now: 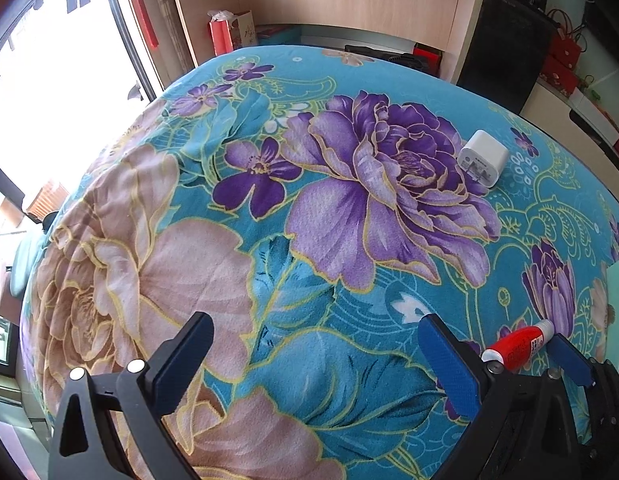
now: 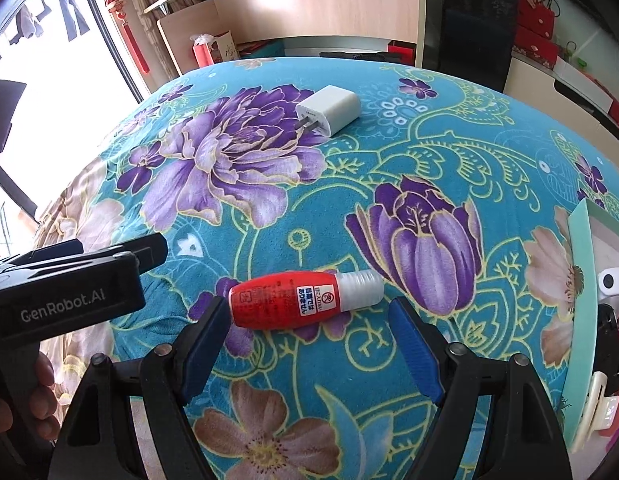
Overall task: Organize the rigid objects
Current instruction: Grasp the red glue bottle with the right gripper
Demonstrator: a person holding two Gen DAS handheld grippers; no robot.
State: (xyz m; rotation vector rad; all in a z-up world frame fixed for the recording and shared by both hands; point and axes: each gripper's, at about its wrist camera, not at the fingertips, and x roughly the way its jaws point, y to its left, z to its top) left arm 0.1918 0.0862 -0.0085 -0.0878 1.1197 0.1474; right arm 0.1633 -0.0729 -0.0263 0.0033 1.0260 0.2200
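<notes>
A small red bottle with a clear cap [image 2: 301,300] lies on its side on the flowered blue cloth [image 2: 349,184], just ahead of my open right gripper [image 2: 309,324], between its blue fingertips but not gripped. It also shows in the left wrist view [image 1: 519,344]. A white charger plug [image 2: 329,114] lies farther back; it also shows in the left wrist view [image 1: 483,159]. My left gripper [image 1: 313,344] is open and empty over the cloth, left of the bottle.
A pale green box [image 2: 589,280] with small items inside, among them a white clip [image 2: 601,404], stands at the right edge. A wooden desk [image 1: 349,0] and a black speaker [image 1: 505,52] stand behind the table. A window is at the left.
</notes>
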